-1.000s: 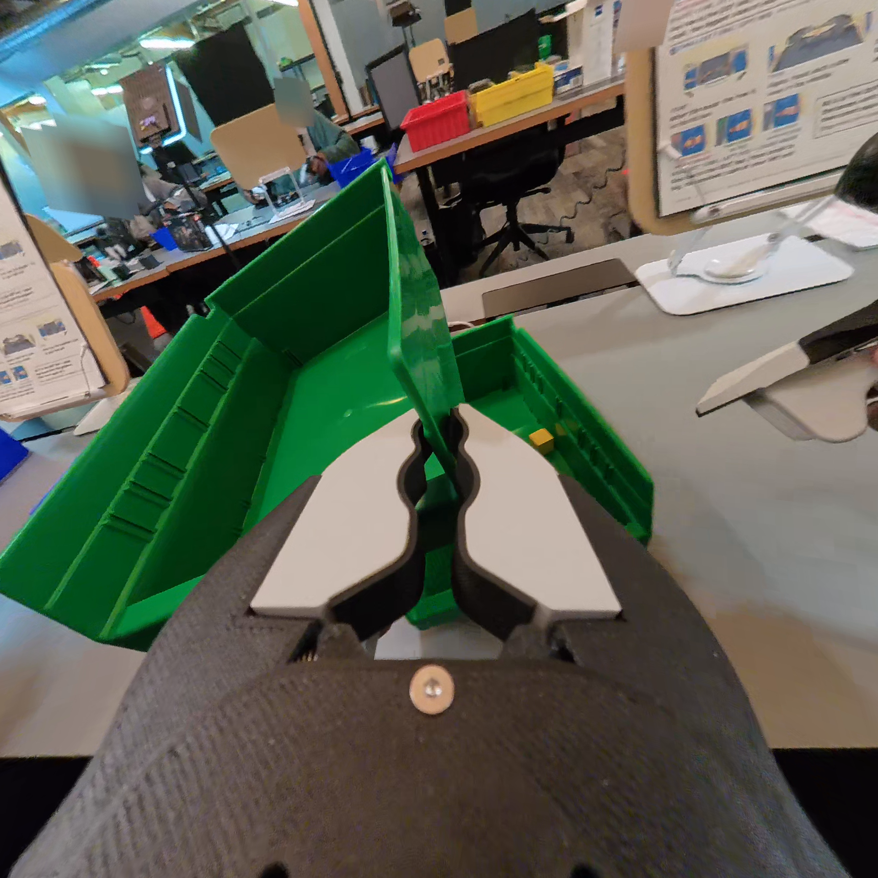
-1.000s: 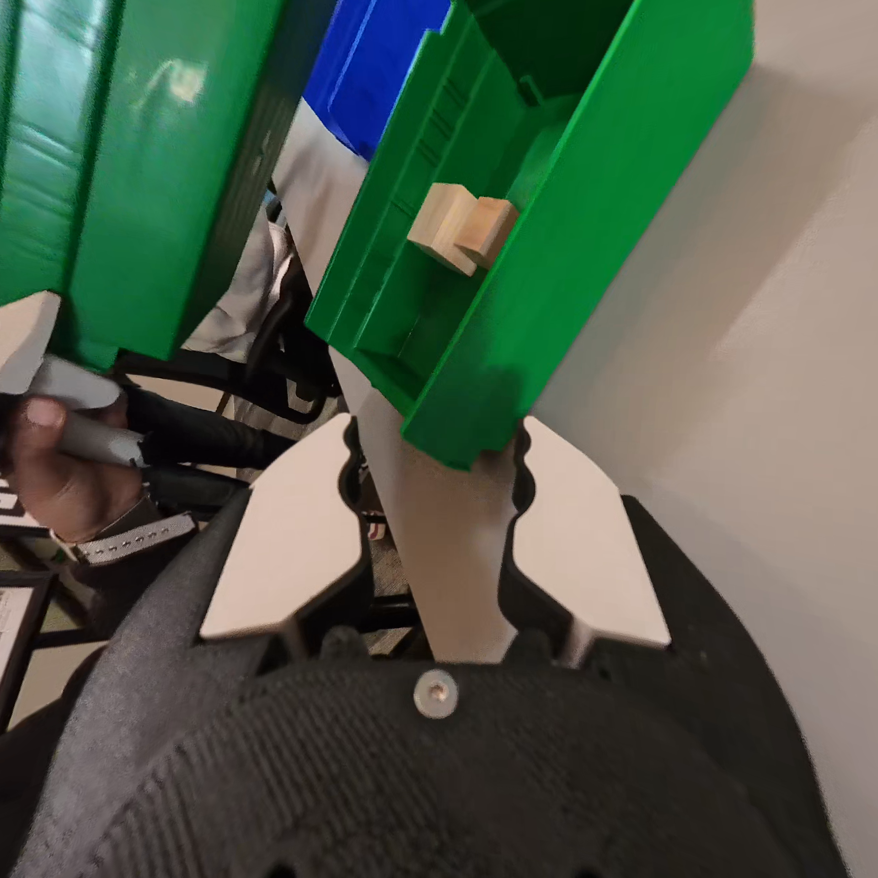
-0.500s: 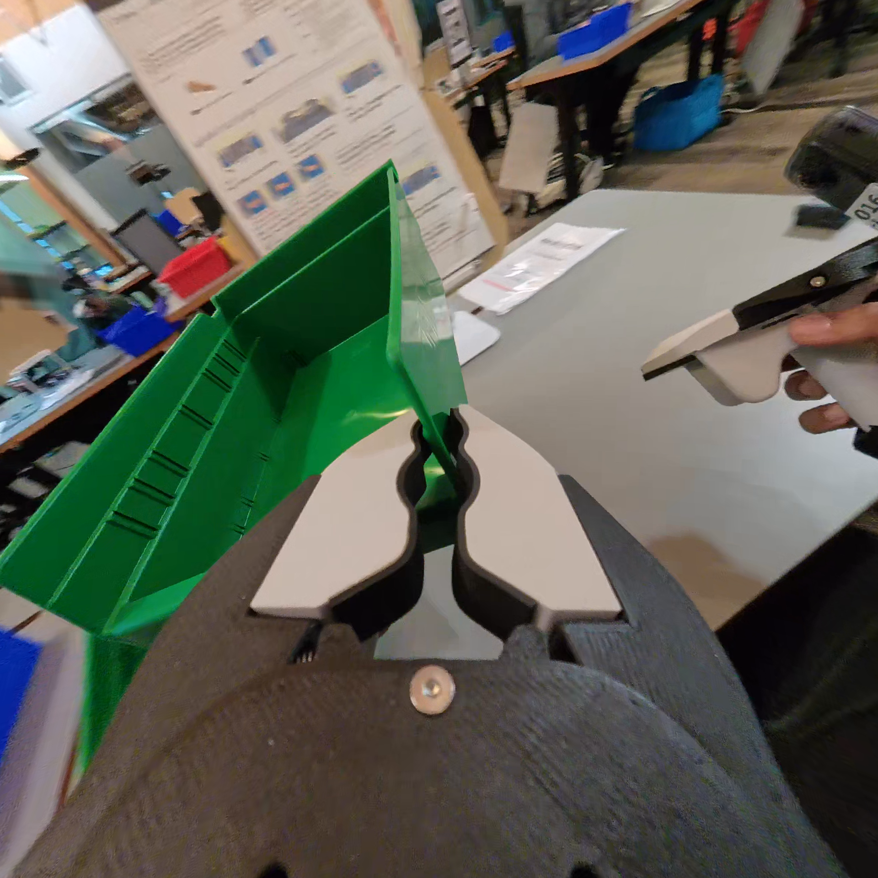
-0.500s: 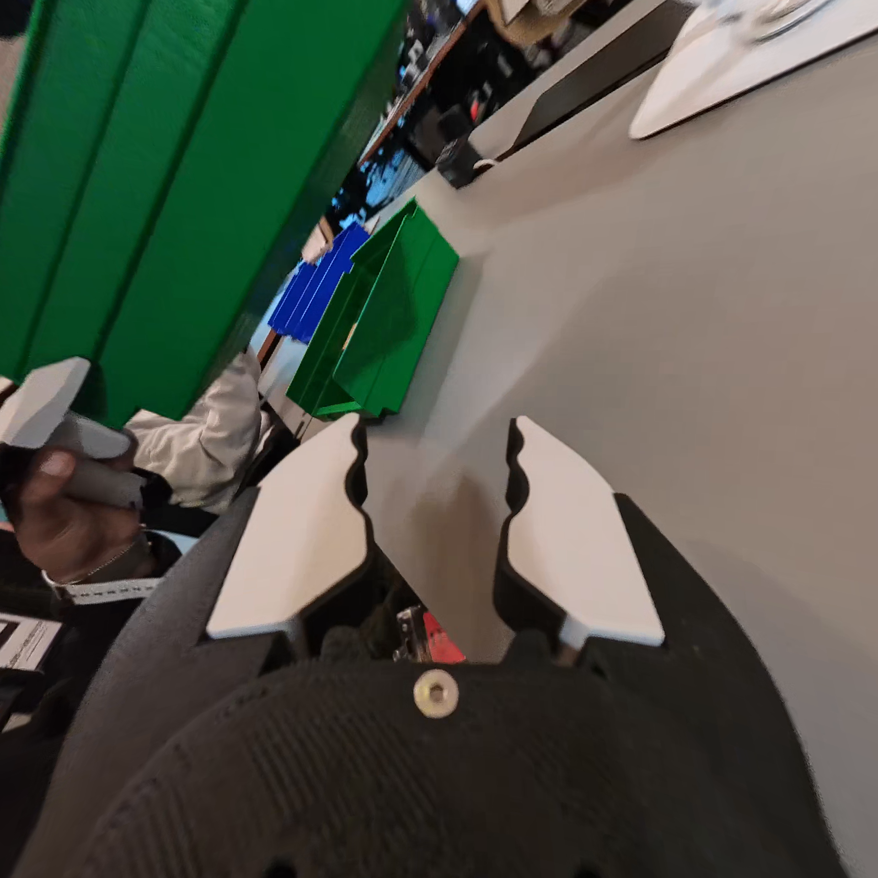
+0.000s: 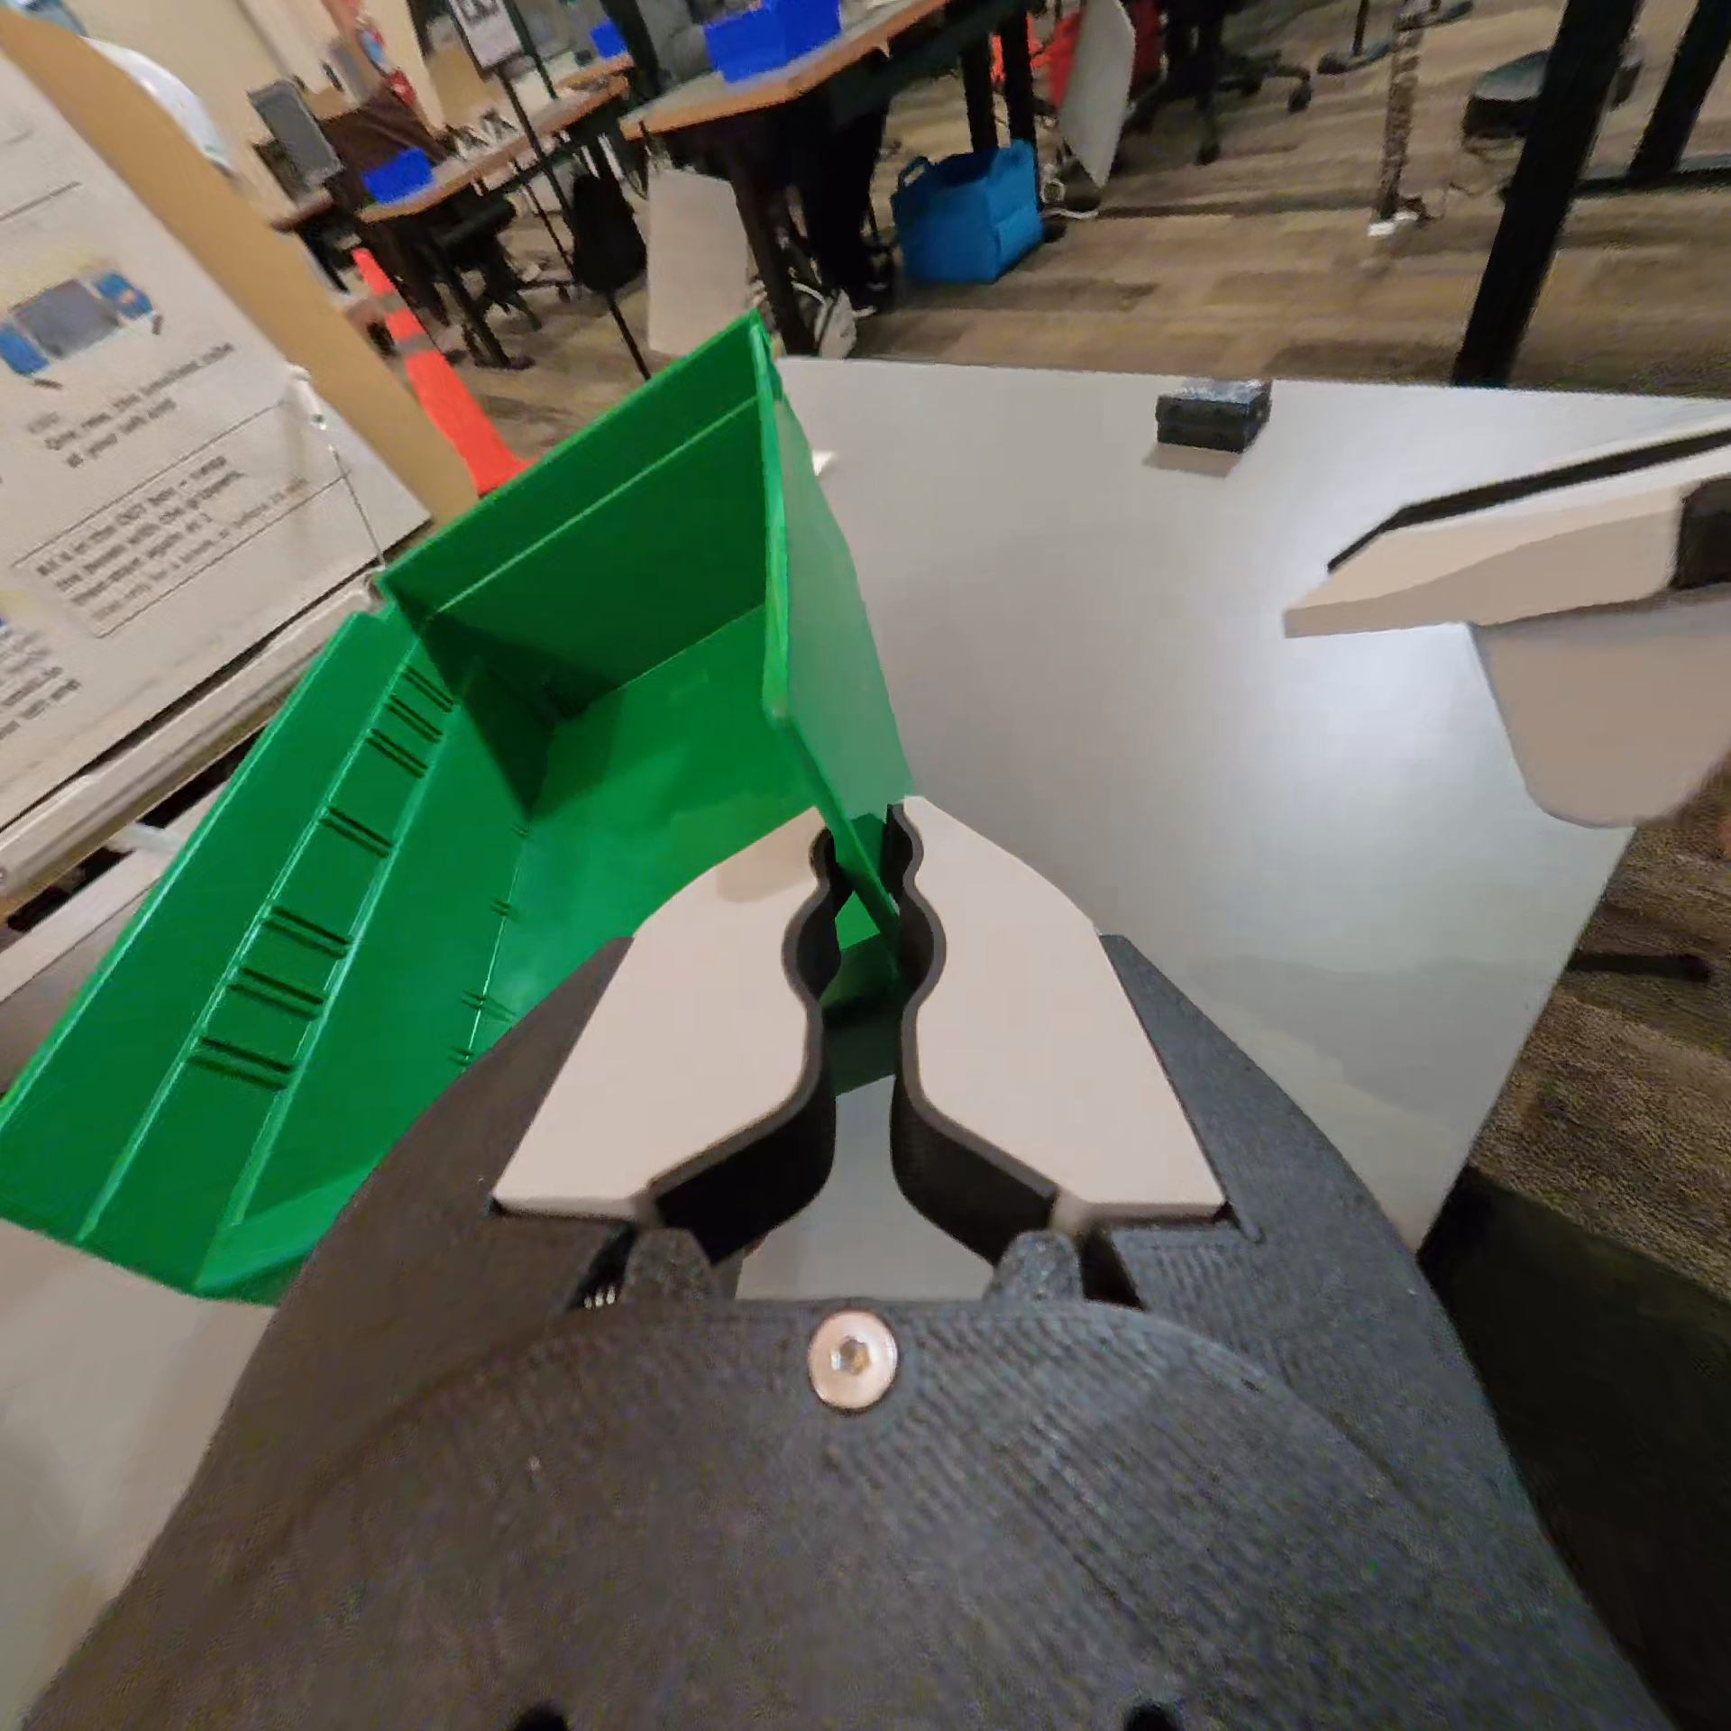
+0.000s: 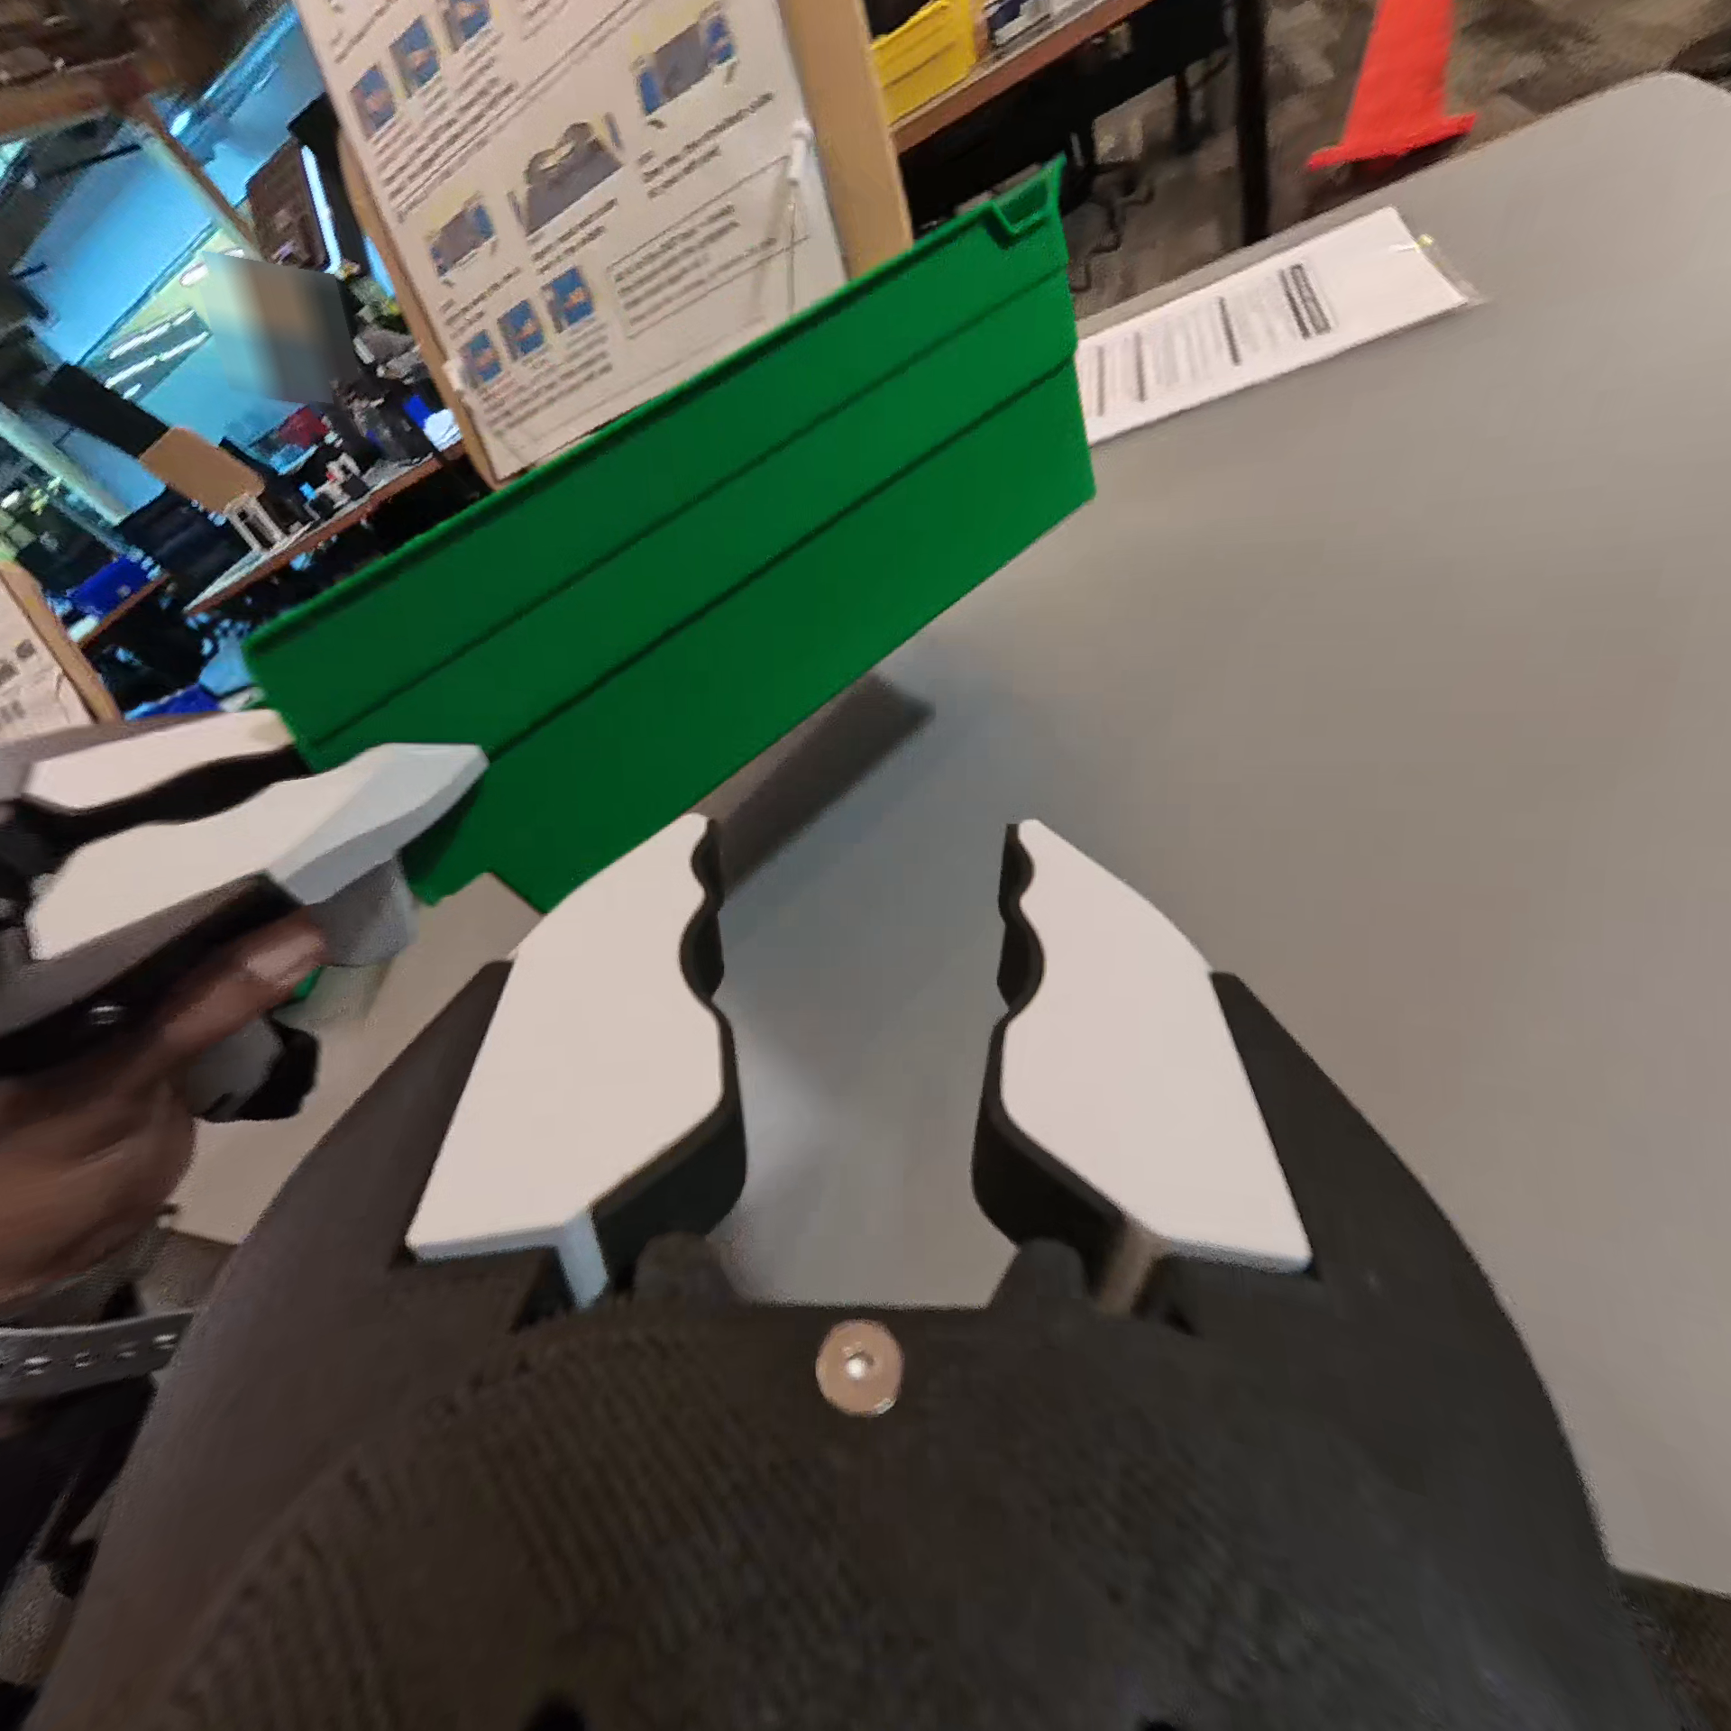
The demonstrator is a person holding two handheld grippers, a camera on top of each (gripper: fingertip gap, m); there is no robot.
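Fingers of left gripper (image 5: 862, 876) clamped on side wall of empty green plastic bin (image 5: 393, 899), held tilted above grey table (image 5: 1171, 674). Right gripper (image 6: 857, 866), fingers apart and empty, hovers just right of bin.

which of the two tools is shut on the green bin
The left tool: its fingers pinch the green bin's side wall and hold it tilted. The right tool is open and empty over the table.
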